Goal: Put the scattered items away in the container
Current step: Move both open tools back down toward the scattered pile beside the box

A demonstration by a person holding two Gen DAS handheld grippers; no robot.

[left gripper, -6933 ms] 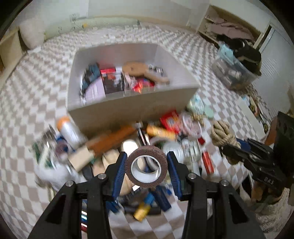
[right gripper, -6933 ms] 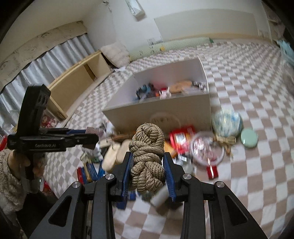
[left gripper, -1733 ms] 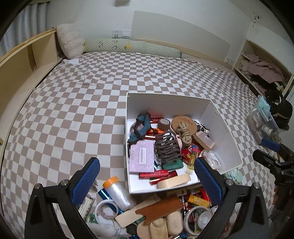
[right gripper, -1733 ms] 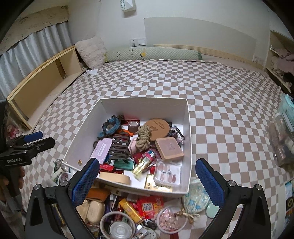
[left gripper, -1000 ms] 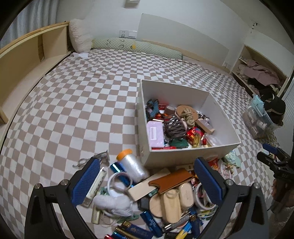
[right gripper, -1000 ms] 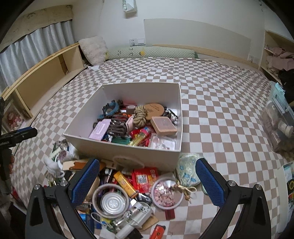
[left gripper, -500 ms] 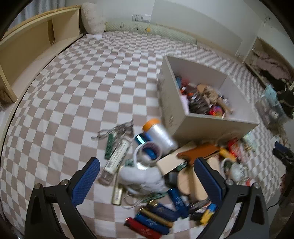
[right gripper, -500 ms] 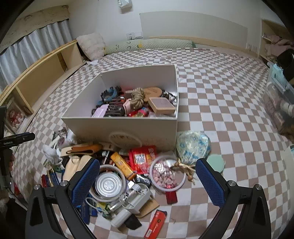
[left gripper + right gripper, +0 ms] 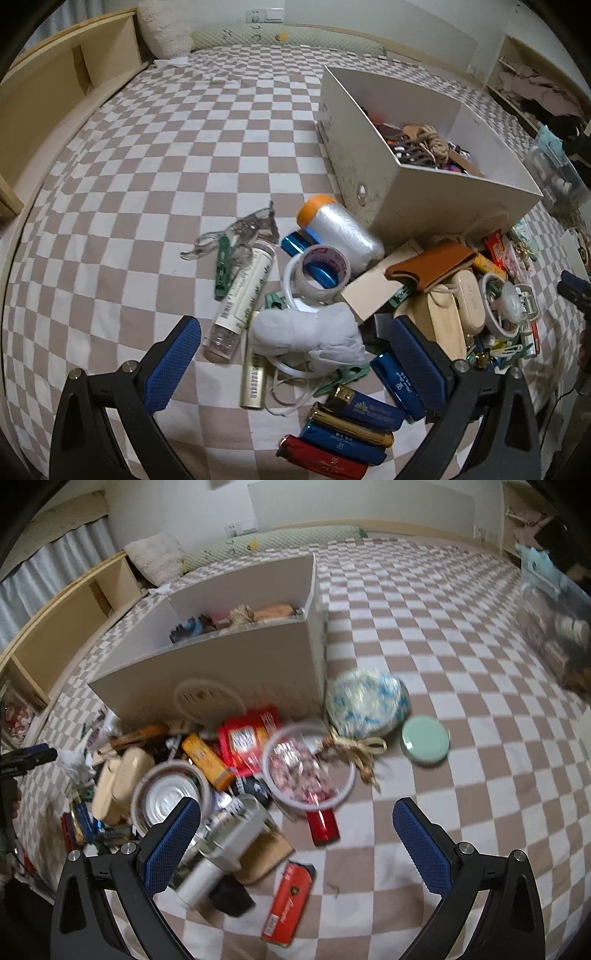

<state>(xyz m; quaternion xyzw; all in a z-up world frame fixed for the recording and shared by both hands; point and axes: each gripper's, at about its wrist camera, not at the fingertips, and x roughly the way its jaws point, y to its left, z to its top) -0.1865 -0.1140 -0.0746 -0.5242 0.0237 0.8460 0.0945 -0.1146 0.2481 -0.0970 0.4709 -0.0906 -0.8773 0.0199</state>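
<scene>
Nearest in the left wrist view, the left gripper (image 9: pixel 295 354) is seen with its jaws spread wide and nothing held between them; a crumpled white cloth (image 9: pixel 306 332) lies on the floor between the blue pads. Just ahead, a clear tube with a printed label (image 9: pixel 242 291), a roll of clear tape (image 9: pixel 317 269) and an orange-capped roll of plastic film (image 9: pixel 341 230) are scattered on a brown-and-white checkered mat (image 9: pixel 159 155). Blue and red lighters (image 9: pixel 343 428) are lined up at the near edge.

In the right wrist view, the right gripper (image 9: pixel 295 842) is likewise held wide open and empty. Below it a red pack (image 9: pixel 290 901) is lying on the mat, with a round clear tub of pink pieces (image 9: pixel 306 770) and a red packet (image 9: pixel 247 734) further on. A blue-patterned pouch tied with twine (image 9: pixel 365 703) and a pale green round lid (image 9: pixel 424 740) are set to the right of the pile.

Beyond the clutter, the white container box (image 9: pixel 417 192) is standing on the mat, already holding a rope knot (image 9: pixel 436 142) among other items. At the far side of the room a long green bolster (image 9: pixel 258 37) is laid along the white wall, a cream cushion (image 9: pixel 162 27) is propped in the corner, and a low wooden shelf unit (image 9: pixel 48 96) runs along the left. Open shelving with clothes (image 9: pixel 532 88) is seen at the right.
</scene>
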